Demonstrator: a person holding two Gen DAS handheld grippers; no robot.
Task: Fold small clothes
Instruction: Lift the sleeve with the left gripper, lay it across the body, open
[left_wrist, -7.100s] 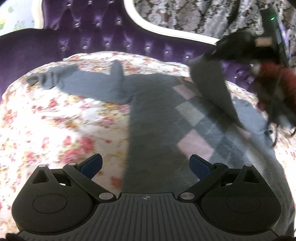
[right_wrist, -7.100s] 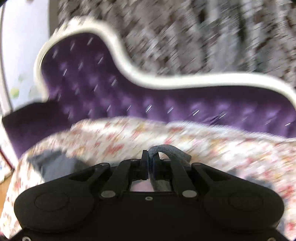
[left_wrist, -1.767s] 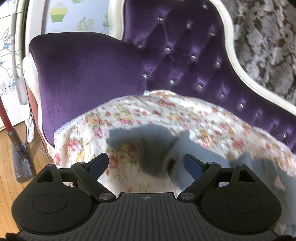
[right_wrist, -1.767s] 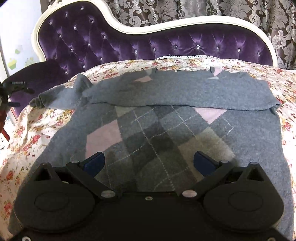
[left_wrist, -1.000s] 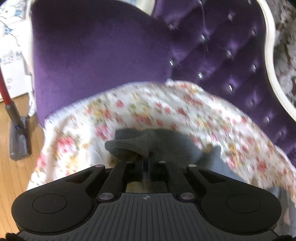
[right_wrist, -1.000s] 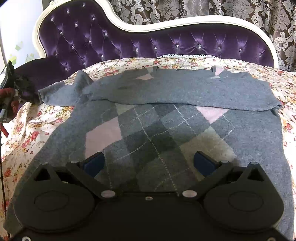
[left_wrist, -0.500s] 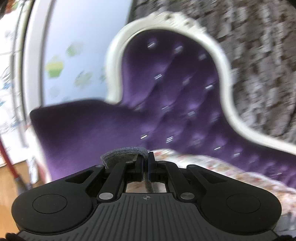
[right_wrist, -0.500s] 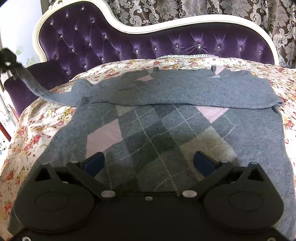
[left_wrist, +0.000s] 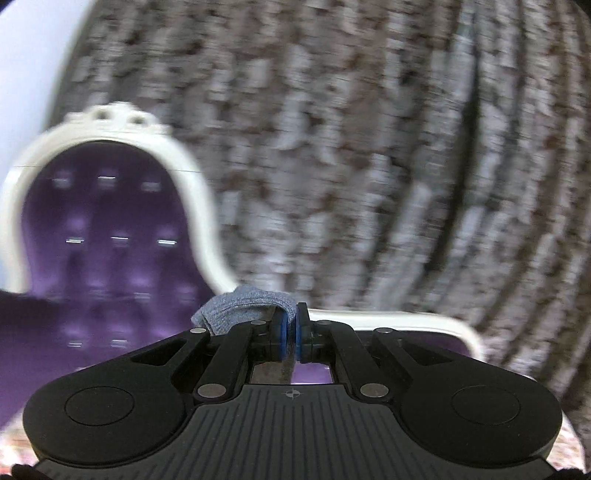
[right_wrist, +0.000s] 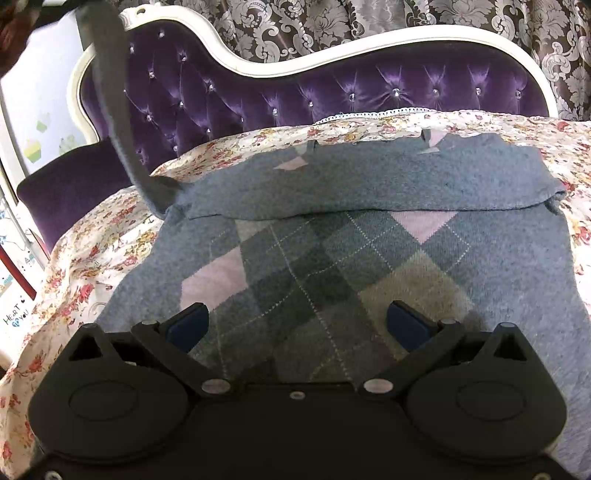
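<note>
Right wrist view. The right tongs (right_wrist: 297, 325) stand wide apart over the near part of the sweater (right_wrist: 332, 258), holding nothing; the blue pads (right_wrist: 404, 325) show at either side with argyle knit between them, and whether they touch it cannot be told. The sweater, grey with pink and olive diamonds, lies flat on the floral cover (right_wrist: 92, 266) of the sofa (right_wrist: 332, 92). Its far portion is folded toward the camera, so that a plain grey band crosses the sweater beyond the argyle panel. From the sweater's far left corner one sleeve (right_wrist: 114, 110) rises steeply off the cover to the upper left edge of the view, drawn taut. Beyond the sweater stand the sofa's tufted purple back with its white frame, then the patterned curtain (right_wrist: 480, 22).

Left wrist view. The left tongs (left_wrist: 290, 330) are closed on the grey cuff (left_wrist: 243, 310) of the sleeve; a fold of knit bulges out to the left of the closed pads. The background is motion-blurred: beyond the cuff appears what is probably the raised end of the sofa (left_wrist: 107, 236), to the left, and behind it the curtain (left_wrist: 351, 147).
</note>
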